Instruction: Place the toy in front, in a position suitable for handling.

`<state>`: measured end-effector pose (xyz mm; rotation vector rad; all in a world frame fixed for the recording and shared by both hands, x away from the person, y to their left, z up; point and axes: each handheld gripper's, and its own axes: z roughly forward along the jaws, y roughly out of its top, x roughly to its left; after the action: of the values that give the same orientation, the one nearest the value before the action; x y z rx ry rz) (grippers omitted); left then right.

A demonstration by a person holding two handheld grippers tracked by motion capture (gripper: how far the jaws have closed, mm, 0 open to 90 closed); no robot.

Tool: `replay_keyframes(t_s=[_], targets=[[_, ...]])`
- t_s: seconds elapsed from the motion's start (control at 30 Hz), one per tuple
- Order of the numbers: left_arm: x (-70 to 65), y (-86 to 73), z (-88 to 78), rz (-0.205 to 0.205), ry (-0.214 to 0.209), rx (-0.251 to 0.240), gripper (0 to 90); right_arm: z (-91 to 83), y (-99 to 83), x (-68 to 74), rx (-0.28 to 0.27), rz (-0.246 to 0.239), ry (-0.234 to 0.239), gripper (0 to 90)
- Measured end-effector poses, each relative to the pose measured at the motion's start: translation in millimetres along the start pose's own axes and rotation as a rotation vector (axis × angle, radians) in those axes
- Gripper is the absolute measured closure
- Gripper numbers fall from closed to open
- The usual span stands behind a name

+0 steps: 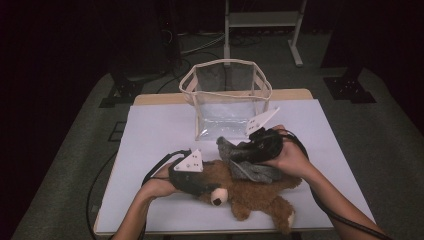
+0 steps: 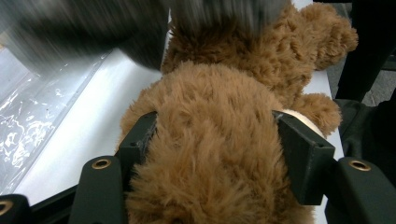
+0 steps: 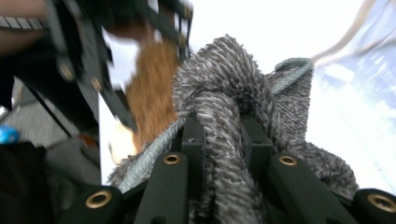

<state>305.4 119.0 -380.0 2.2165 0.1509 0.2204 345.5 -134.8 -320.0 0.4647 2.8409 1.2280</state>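
Closest to me lay the brown plush bear, its body squeezed between my left claw's jaws. Just above it, my right claw was clamped on the grey fuzzy cloth. Beyond both claws stood the clear bag.

Cloth atop teddy bear, bag behind both

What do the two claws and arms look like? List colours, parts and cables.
Both claws are black. The left claw has two blocky jaws on rounded arms with brass-ringed holes; the right claw is built the same. Each carries a white three-cornered plate dotted with small marks, and trails a black cable. The forearms are bare, with no sleeves in sight.
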Motion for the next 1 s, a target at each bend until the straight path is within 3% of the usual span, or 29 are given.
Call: replay_keyframes(t_s=[0.1, 0.2, 0.27, 0.3, 0.33, 0.37, 0.4, 0.57, 0.77, 1.0], targets=[[1.6, -2.9, -0.8, -0.017, -0.005, -0.015, 36.4, 10.4, -15.9, -0.9, 0.034, 0.021, -0.007, 75.3], [3.7, -3.0, -2.2, -0.033, 0.015, -0.026, 27.4, 2.9, -34.5, -2.7, -0.017, 0.071, -0.003, 75.6], [5.8, -3.3, -3.6, -0.05, 0.031, -0.029, 16.0, -2.9, -46.1, -3.5, -0.05, 0.094, -0.006, 75.6], [9.8, -5.5, -7.1, -0.094, 0.032, -0.046, 15.2, -4.7, -49.0, -4.0, -0.06, 0.097, -0.004, 75.6], [11.1, -7.2, -8.9, -0.11, 0.028, -0.053, 15.2, -7.1, -51.7, -4.5, -0.069, 0.107, -0.002, 75.6], [11.1, -7.2, -8.9, -0.11, 0.028, -0.053, 16.4, -8.9, -53.3, -5.1, -0.075, 0.111, -0.003, 75.6], [11.0, -11.2, -10.4, -0.113, 0.002, -0.06, 23.3, -10.4, -53.3, -5.4, -0.073, 0.117, 0.0, 75.6], [11.7, -17.8, -6.8, -0.107, 0.004, -0.066, 38.9, -6.7, -35.6, -3.7, -0.051, 0.085, 0.007, 75.5], [10.2, -16.9, -6.2, -0.081, -0.001, -0.076, 40.8, 14.9, 0.8, -1.0, -0.026, 0.001, 0.044, 75.6], [10.5, -18.6, -7.2, -0.077, -0.007, -0.077, 40.4, 44.7, 25.3, 9.2, -0.008, -0.024, 0.11, 75.4]])
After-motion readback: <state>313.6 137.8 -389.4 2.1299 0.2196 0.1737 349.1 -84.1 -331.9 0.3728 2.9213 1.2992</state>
